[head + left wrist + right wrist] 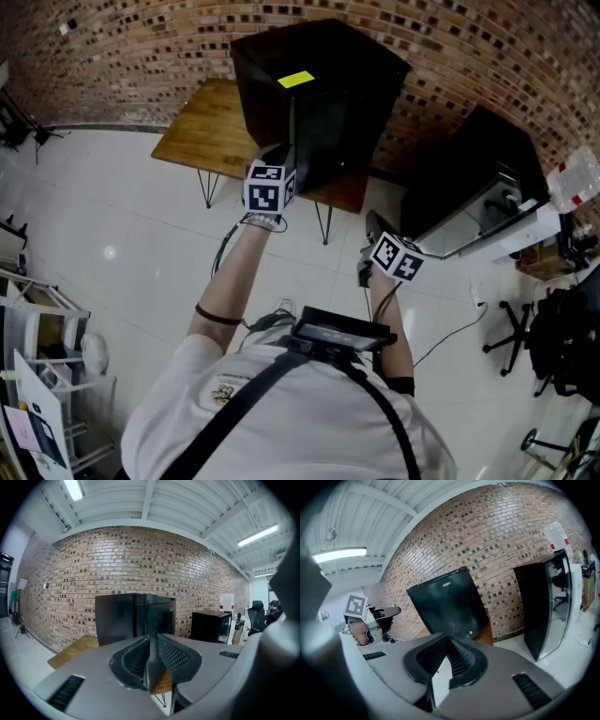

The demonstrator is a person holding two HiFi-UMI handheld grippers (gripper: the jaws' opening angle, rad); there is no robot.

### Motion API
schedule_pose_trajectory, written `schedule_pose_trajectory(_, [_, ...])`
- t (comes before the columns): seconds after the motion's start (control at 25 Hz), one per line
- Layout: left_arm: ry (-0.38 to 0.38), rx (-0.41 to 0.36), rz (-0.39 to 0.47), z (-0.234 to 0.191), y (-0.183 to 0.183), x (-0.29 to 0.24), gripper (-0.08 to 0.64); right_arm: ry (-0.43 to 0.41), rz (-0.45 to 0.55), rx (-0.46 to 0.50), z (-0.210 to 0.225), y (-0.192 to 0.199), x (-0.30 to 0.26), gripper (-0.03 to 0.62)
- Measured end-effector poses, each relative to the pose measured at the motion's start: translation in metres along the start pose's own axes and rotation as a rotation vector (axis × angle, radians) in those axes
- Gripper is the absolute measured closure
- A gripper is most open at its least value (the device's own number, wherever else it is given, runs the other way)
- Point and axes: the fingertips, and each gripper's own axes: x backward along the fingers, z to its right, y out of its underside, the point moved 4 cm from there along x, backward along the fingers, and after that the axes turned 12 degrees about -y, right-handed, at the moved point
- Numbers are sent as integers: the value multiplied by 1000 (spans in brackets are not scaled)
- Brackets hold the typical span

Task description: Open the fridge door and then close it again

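Grey-jawed and empty, the left gripper (153, 637) stands open by only a narrow slit. It is aimed slightly downward at the front corner of the black fridge (319, 103), near it but apart. The left arm (230, 281) reaches straight forward. The right arm (384, 309) is bent closer to the body, and the right gripper (445, 638) is closed on nothing, facing the fridge's door, which looks closed. The fridge, a yellow sticker (295, 80) on top, stands on a wooden table (202, 127) against a brick wall (141, 37). A second black cabinet (469, 178) sits on the white floor (122, 234) to the right, an office chair (511, 333) beyond it.
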Motion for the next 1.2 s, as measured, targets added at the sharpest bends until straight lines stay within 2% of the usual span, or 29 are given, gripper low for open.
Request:
schedule_pose_trajectory(0.24, [27, -21, -18, -12, -2, -48, 369, 25, 11, -12, 7, -8, -30, 588])
schedule_pose_trajectory(0.32, [40, -30, -26, -13, 0, -64, 345, 41, 13, -22, 12, -8, -38, 588])
schedule_pose_trajectory(0.6, [54, -52, -45, -18, 8, -103, 345, 80, 21, -44, 18, -11, -60, 588])
schedule_pose_trajectory(0.84, [63, -81, -40, -14, 9, -113, 351, 98, 16, -60, 29, -9, -70, 588])
schedule_pose_trajectory(1.12, [71, -66, -46, -10, 7, -121, 356, 104, 4, -63, 33, -10, -73, 588])
schedule_pose_trajectory(1.2, [61, -56, -51, -12, 7, -122, 384, 109, 4, -62, 36, -11, -69, 588])
